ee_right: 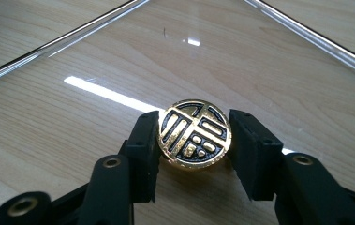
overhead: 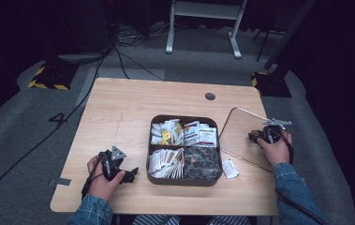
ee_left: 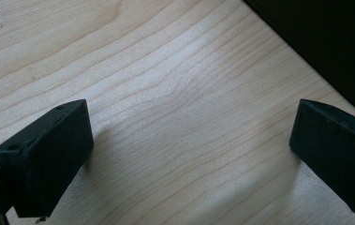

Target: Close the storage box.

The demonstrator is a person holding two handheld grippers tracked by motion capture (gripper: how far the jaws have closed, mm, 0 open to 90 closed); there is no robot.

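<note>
A round gold-and-black knob [ee_right: 195, 133] sits on a clear lid [ee_right: 119, 61] that lies flat on the wooden table, right of the tray. My right gripper [ee_right: 195, 140] is shut on the knob, one black pad against each side of it. In the high view the right gripper [overhead: 259, 136] rests over the lid [overhead: 240, 126], held by a hand in a denim sleeve. My left gripper [ee_left: 191, 154] stands open over bare wood with nothing between its jaws. It lies at the table's front left [overhead: 130, 174], just left of the tray.
A dark four-compartment tray [overhead: 184, 182] of sachets and packets stands mid-table. One loose white sachet [overhead: 230, 168] lies by its front right corner. A round cable hole [overhead: 210, 96] sits in the table [overhead: 119, 108] near its far edge. Cables run over the floor beyond.
</note>
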